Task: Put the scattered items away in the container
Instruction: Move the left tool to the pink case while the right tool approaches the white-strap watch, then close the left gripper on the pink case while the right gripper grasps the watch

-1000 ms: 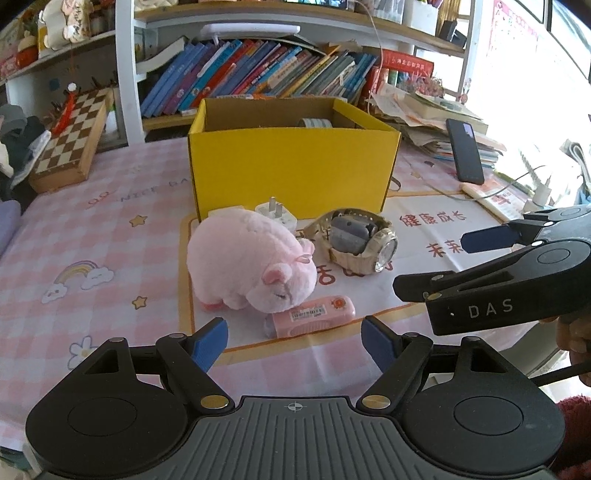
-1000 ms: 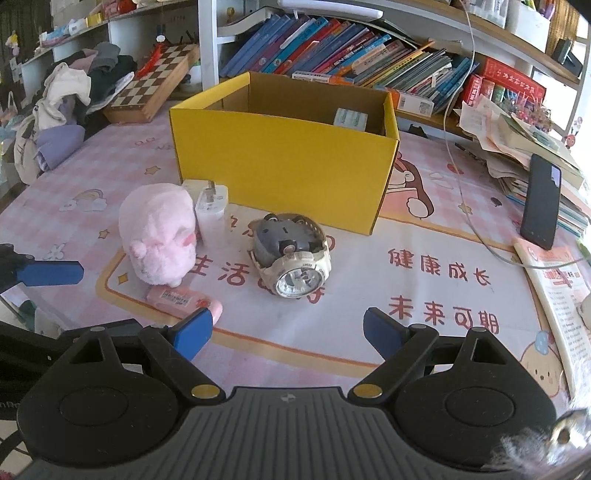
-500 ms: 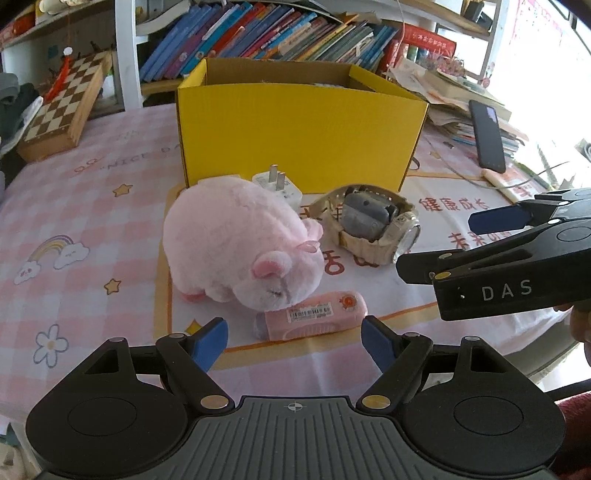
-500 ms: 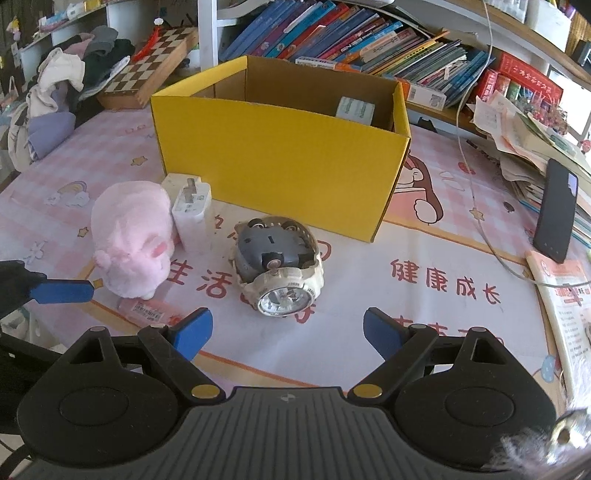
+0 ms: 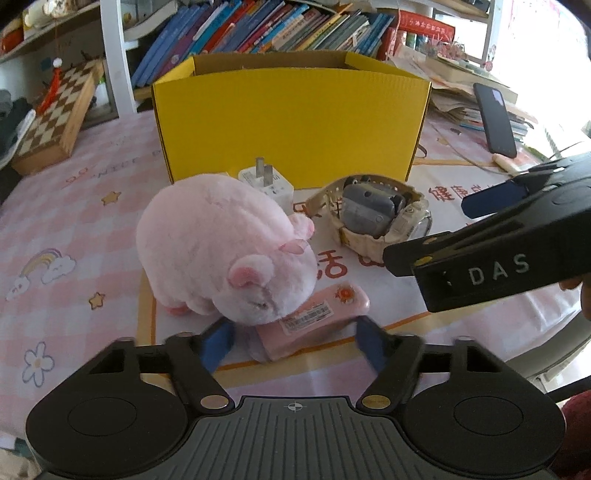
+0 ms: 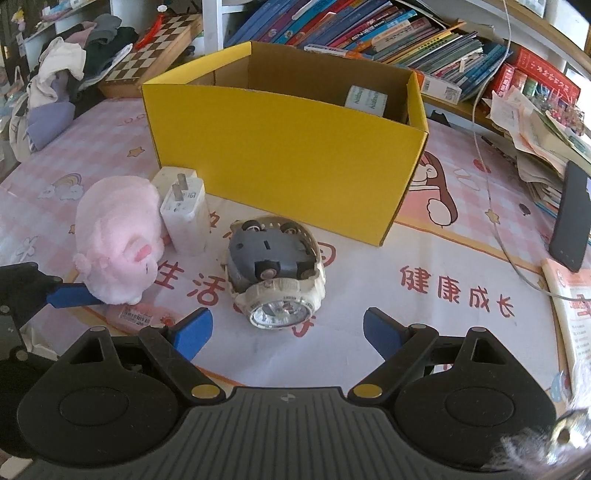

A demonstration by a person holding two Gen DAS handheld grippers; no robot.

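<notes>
A yellow cardboard box (image 5: pixel 291 122) stands open at the back; it also shows in the right wrist view (image 6: pixel 280 155) with a small white packet (image 6: pixel 367 100) inside. In front lie a pink plush pig (image 5: pixel 225 247), a white plug charger (image 5: pixel 267 184), a cream wristwatch wrapped round a grey toy car (image 5: pixel 376 218) and a pink tube (image 5: pixel 317 317). My left gripper (image 5: pixel 293 343) is open, its fingers either side of the pink tube's near end, just below the pig. My right gripper (image 6: pixel 286 330) is open, just short of the watch (image 6: pixel 275 280).
A chessboard (image 5: pixel 51 122) leans at the back left. Books fill the shelf (image 5: pixel 266 33) behind the box. A black phone (image 5: pixel 495 118), a cable and stacked papers lie at the right. Clothes (image 6: pixel 62 85) are piled at the far left.
Both grippers have moved forward and lower. The left one now has the pink tube between its open fingers. The right one has drawn closer to the watch. No object has moved.
</notes>
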